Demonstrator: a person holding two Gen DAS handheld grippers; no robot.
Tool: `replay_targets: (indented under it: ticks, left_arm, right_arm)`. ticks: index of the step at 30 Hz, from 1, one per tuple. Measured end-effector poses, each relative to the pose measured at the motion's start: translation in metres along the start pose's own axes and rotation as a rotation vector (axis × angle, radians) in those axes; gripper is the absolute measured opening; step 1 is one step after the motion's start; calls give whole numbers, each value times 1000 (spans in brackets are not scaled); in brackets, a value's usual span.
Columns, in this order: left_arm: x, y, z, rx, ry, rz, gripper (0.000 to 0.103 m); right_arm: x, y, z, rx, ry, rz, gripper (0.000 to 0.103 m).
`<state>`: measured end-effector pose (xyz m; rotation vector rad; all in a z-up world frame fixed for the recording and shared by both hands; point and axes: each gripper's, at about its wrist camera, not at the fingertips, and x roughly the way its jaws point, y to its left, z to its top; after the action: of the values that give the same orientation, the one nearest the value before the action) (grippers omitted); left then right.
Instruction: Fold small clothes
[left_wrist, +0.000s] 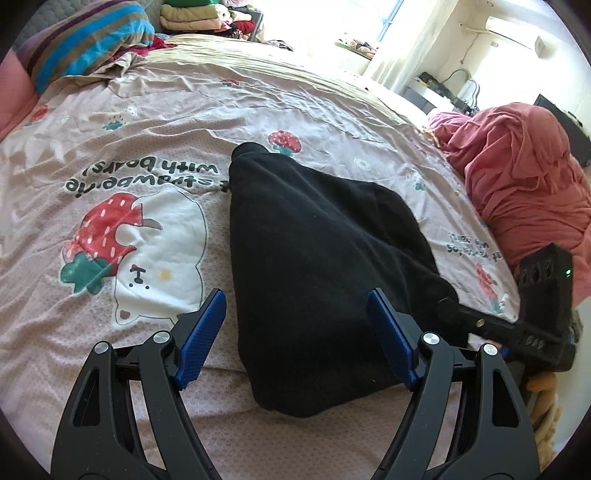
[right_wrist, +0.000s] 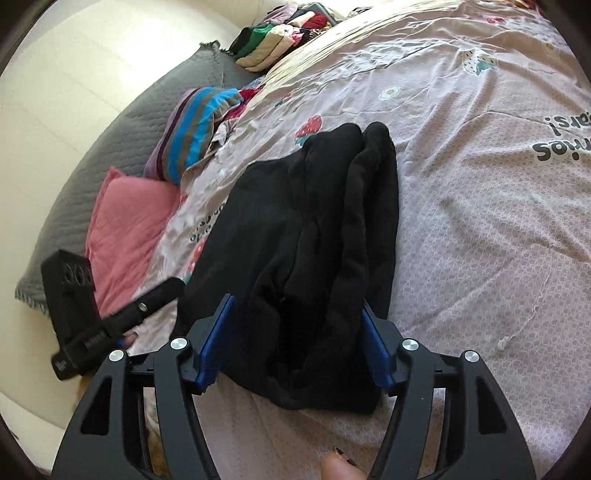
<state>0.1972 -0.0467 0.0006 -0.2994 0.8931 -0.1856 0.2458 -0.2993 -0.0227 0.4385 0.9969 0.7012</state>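
Strong daylight floods in past the curtain (left_wrist: 406, 40) beyond the bed's far edge, blowing that corner to white in my left wrist view. The bedsheet (left_wrist: 155, 110) is bright, its creases casting soft shadows. The black garment (right_wrist: 314, 229) swallows detail, folds barely readable. Both views bow at the rim, with dark corners. Focus looks sharp.

Matt, fuzzy black cloth garment (left_wrist: 314, 266) lies on a wrinkled printed cotton-like bedsheet (left_wrist: 147, 122).
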Motion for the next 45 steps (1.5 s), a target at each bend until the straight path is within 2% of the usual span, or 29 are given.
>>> replay_targets:
  ticks: [6,12,13,14,17,22,25,27,29,33,36,38,45]
  left_arm:
    - [0,-9,-6,22,18,-10,69]
    - [10,-9,-15,18,42,17,69]
    - [10,-8,-17,10,37,15,69]
    - [10,-8,-17,10,33,17,69]
    - [8,-7,-17,8,30,16,67]
    - [4,-9,-17,27,37,1,63]
    - [5,-12,-20,46,43,9,63]
    - [5,-13,-22,55,46,15,63]
    - [5,-12,-22,53,47,14,63]
    - [5,-11,-22,51,50,13,63]
    - [5,-10,-22,46,52,12,63]
    - [5,-10,-22,46,53,12,63]
    - [4,-10,-23,41,57,8,66]
  right_arm:
    - [2,2,-4,1,-1,-7,63]
    - [9,5,-3,7,3,-33,62]
    - [9,7,-4,0,0,-45,55]
    - [9,8,-4,-8,-4,-60,39]
    - [7,12,-5,-22,-18,-75,20]
    - [-9,11,-5,-15,-58,-51,18]
    - [5,-1,-11,9,-11,-116,21]
    - [6,-1,-14,11,-22,-124,23]
    - [2,4,-16,-2,-50,-156,31]
    - [-3,13,-19,-40,-76,-209,36]
    - [-6,20,-22,-89,-98,-266,45]
    - [-8,21,-24,-111,-104,-292,55]
    - [-6,26,-32,-180,-105,-381,66]
